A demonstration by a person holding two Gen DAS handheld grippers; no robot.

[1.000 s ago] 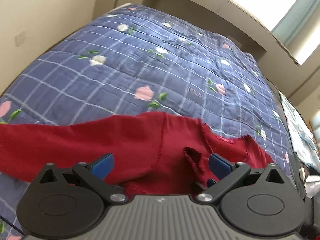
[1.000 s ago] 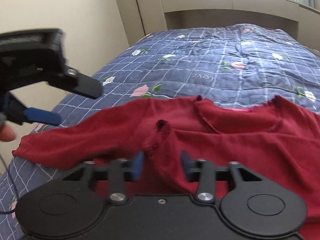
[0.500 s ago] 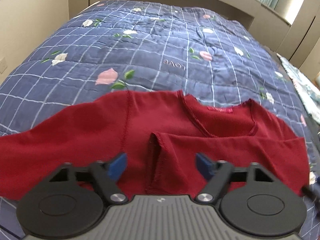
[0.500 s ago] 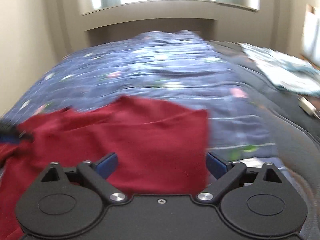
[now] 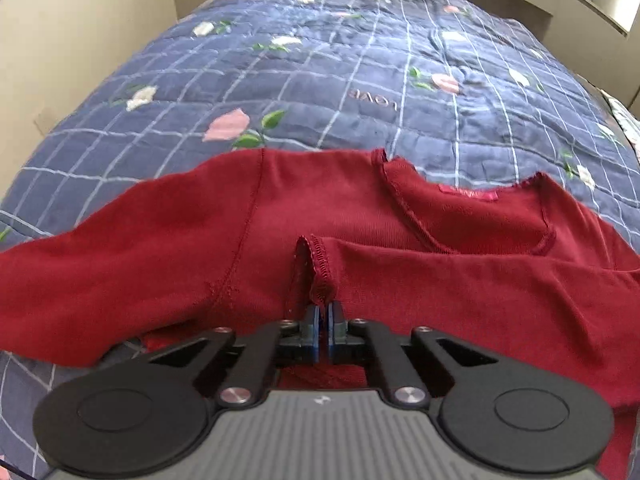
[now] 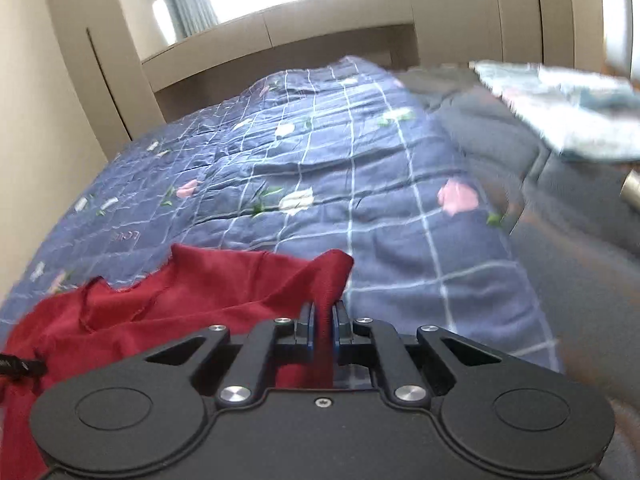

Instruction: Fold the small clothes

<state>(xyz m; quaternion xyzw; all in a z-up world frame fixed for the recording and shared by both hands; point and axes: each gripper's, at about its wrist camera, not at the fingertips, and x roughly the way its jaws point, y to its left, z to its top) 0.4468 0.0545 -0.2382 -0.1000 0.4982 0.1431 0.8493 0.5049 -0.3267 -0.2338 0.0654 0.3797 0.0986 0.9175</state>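
We are pinching the red top (image 5: 360, 216), lying on the quilted bed (image 5: 360, 60), with both grippers closed on fabric: the left gripper (image 5: 323, 314) at a stitched hem at 6 o'clock, the right gripper (image 6: 322, 316) bunching an edge, likely for folding.

Open quilt (image 5: 360, 80) ahead of left tongs (image 5: 321, 322), bare past red top (image 5: 360, 216) up to headboard ledge (image 6: 280, 40). Wall (image 5: 60, 40) close on left side. Right of right tongs (image 6: 322, 330): grey bedding (image 6: 560, 240), folded pale cloth (image 6: 560, 112) crowd bed edge.
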